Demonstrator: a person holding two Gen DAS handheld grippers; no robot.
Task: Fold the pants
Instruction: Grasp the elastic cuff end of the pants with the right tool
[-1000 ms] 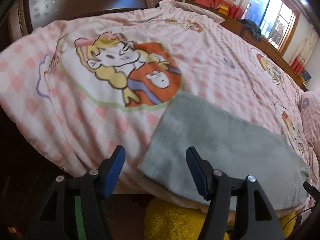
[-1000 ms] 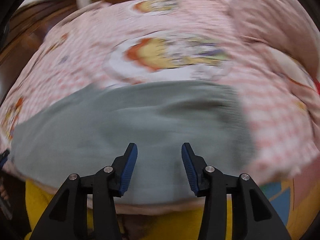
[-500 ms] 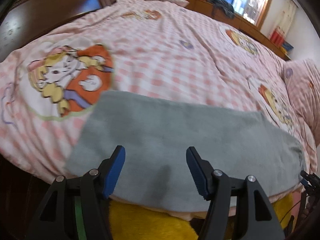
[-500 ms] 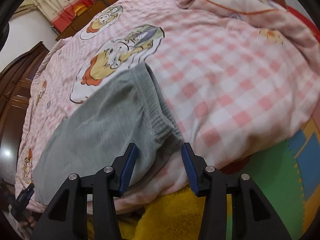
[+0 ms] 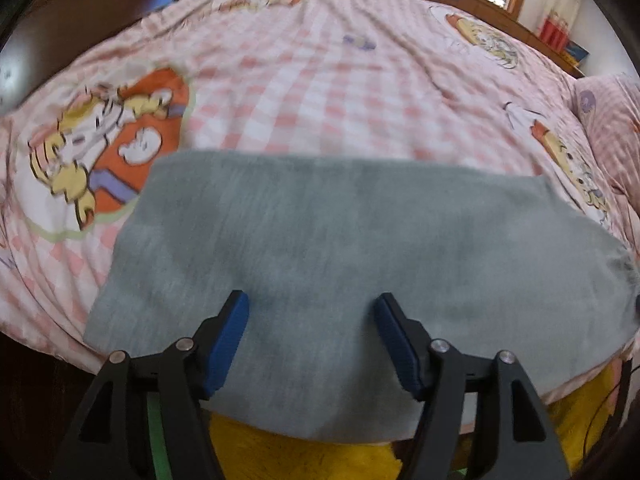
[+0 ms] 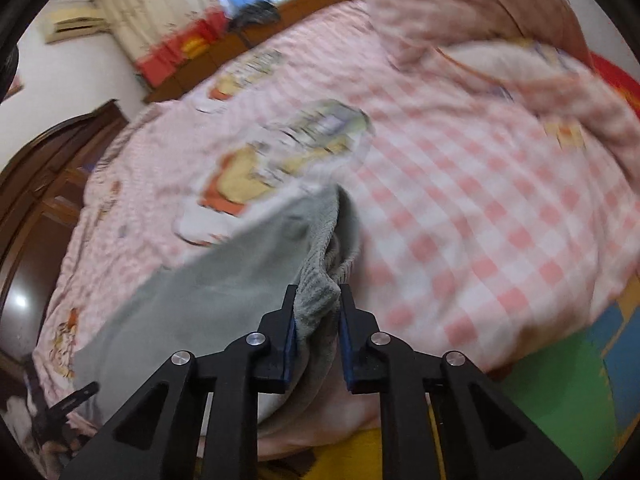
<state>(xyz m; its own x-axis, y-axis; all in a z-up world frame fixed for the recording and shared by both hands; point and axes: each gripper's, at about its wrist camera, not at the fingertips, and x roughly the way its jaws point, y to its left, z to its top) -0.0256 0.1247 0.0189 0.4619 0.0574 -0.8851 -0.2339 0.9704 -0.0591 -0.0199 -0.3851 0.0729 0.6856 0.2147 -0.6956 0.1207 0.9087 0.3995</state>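
Grey pants (image 5: 340, 248) lie folded lengthwise as a long band along the near edge of a pink checked bed. My left gripper (image 5: 310, 340) is open, its blue pads hovering over the middle of the band near the bed edge. In the right wrist view my right gripper (image 6: 317, 320) is shut on the ribbed waistband end of the pants (image 6: 316, 292), and the fabric bunches up between the pads. The rest of the pants (image 6: 208, 292) stretch away to the left.
The pink checked quilt (image 5: 320, 80) with cartoon prints covers the bed. A pillow (image 6: 460, 12) lies at the far right. Yellow fabric (image 5: 300, 456) shows below the bed edge. A green and blue floor mat (image 6: 560, 400) is at lower right. Dark wooden furniture (image 6: 36, 184) stands on the left.
My right gripper has closed on the waistband end of the pants. My left gripper has moved right along the pants, from their leg end to over their middle.
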